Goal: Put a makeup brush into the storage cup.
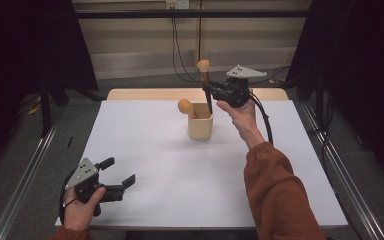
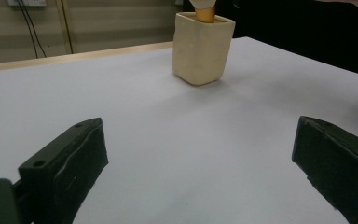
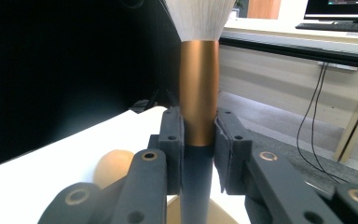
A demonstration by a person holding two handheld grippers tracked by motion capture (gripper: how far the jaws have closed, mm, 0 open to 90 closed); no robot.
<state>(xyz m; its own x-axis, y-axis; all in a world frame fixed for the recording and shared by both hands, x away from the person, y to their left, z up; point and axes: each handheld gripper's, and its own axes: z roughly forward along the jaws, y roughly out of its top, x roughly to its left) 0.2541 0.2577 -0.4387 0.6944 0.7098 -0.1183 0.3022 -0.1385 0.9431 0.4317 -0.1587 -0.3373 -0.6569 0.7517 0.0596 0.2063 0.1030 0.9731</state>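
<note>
The brush, light and stiff with a smooth, probably slippery handle, is gripped at its copper collar by the right fingers above the cup; left fingers stand open.

A brush is held upright in the right tool above the cream cup (a second brush is leaned inside it) on the white table. The left tool is rested near the front-left corner, jaws spread.
</note>
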